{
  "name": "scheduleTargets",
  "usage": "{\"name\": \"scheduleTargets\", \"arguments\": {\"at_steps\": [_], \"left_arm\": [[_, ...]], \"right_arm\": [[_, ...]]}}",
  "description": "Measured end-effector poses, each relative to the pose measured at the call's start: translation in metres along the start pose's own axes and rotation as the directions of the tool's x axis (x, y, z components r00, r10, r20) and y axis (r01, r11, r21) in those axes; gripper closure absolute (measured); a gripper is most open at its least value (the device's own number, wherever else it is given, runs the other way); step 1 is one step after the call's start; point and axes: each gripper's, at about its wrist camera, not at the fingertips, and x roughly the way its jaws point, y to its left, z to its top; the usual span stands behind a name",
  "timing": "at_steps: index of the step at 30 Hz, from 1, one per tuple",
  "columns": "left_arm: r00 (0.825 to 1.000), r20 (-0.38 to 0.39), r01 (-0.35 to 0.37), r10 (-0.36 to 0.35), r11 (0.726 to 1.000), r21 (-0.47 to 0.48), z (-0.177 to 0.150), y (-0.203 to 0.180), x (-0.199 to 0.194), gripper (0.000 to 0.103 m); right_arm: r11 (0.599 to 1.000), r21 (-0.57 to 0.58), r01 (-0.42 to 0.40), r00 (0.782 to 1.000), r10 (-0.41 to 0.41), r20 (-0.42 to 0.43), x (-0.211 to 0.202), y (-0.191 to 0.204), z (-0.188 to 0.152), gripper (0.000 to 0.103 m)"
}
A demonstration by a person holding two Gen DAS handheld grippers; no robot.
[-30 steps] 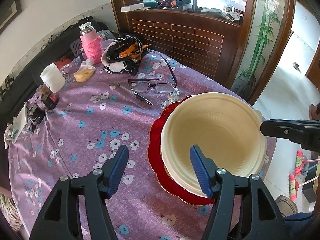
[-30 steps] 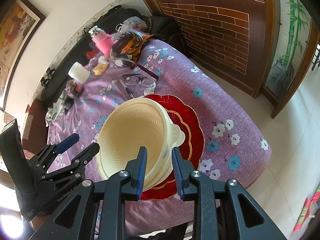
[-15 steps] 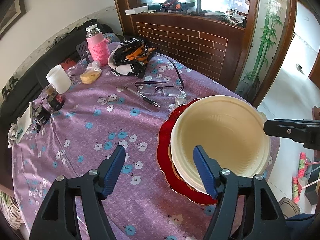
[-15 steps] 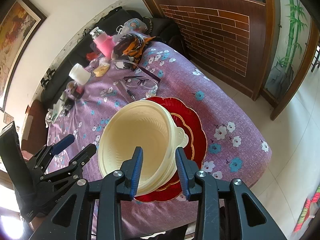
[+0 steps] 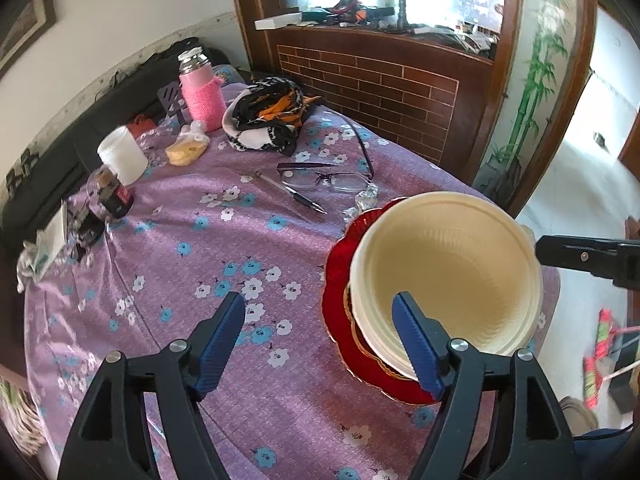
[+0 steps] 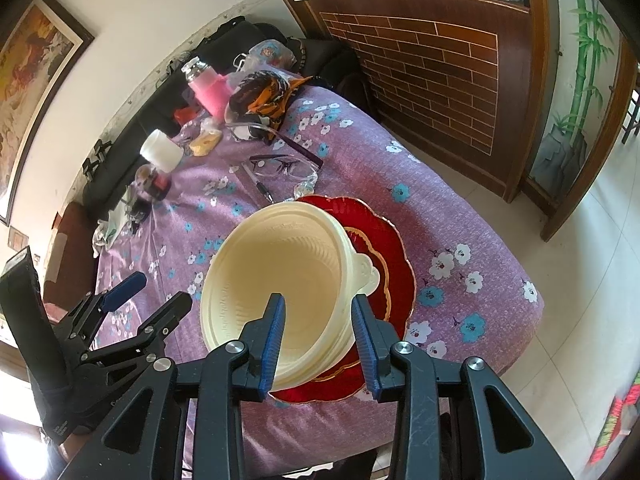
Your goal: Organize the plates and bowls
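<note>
Glasses [image 5: 324, 178], pen [image 5: 292, 193], pink flask [image 5: 200, 92] on tablecloth [image 5: 168, 264]

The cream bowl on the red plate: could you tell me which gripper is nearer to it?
Right. The right gripper straddles the cream bowl's near rim, pads off it; the left gripper, jaws opening, sits beside it.

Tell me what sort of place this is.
Most likely a lived-in home, a living or dining room. A table under a purple floral tablecloth holds everyday clutter: eyeglasses, a pen and a pink-sleeved bottle. A dark sofa and a framed painting line the wall.
</note>
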Motion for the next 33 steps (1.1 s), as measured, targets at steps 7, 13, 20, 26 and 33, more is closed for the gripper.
{"name": "scheduleTargets", "arguments": {"at_steps": [7, 13, 20, 26, 33], "left_arm": [[0.989, -0.055, 0.117, -0.136, 0.958, -0.261, -0.016, 0.062, 0.015, 0.03], [0.952, -0.11, 0.233, -0.286, 0.909, -0.346, -0.043, 0.072, 0.044, 0.058], [0.925, -0.151, 0.293, -0.348, 0.908, -0.299, -0.05, 0.044, 0.063, 0.077], [0.925, -0.159, 0.293, -0.345, 0.914, -0.279, -0.046, 0.036, 0.071, 0.078], [0.926, -0.168, 0.286, -0.337, 0.92, -0.269, -0.042, 0.035, 0.08, 0.078]], "right_arm": [[0.997, 0.079, 0.024, 0.999, -0.028, 0.046, -0.013, -0.025, 0.011, 0.066], [0.989, 0.134, 0.065, 0.998, -0.066, 0.005, 0.003, -0.065, 0.007, 0.066], [0.99, 0.134, 0.043, 0.998, -0.035, -0.06, 0.034, -0.084, -0.001, 0.067], [0.993, 0.112, 0.023, 0.997, -0.015, -0.073, 0.045, -0.088, -0.004, 0.075], [0.998, 0.066, -0.02, 0.995, 0.026, -0.091, 0.056, -0.079, -0.001, 0.083]]}}
